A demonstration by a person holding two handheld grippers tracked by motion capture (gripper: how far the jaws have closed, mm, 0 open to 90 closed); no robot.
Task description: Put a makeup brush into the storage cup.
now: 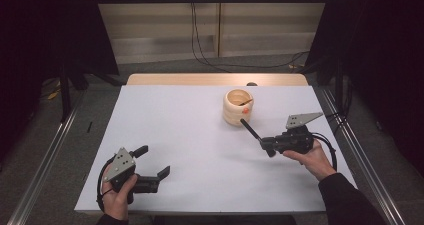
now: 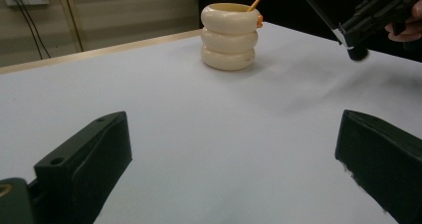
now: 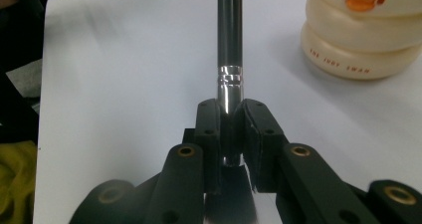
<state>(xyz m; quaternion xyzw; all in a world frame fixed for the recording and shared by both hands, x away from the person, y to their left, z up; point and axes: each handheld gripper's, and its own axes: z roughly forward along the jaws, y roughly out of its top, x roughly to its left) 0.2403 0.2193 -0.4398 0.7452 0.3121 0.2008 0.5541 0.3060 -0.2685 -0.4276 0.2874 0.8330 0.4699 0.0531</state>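
- Right claw (image 3: 230, 134): clenched on the silver collar end of a dark pen (image 3: 229, 40); grip taken at one end, presumably to leave the long barrel free for aiming.
- Pen, high view (image 1: 250, 129): off the desk, slanting out from the right claw (image 1: 265, 146) toward the holder, tip just short of its near side; likely headed for the opening.
- Holder (image 1: 238, 106): cream, three stacked rings, orange duck face on the wall, upright toward the far right of the desk; open top up to take upright items; thin orange stick already leaning inside.
- Left claw (image 1: 152, 163): released, jaws wide with nothing between, parked low at the near left, well apart from the holder, apparently kept clear.
- Desk (image 1: 190, 150): white sheet, bare around the holder.
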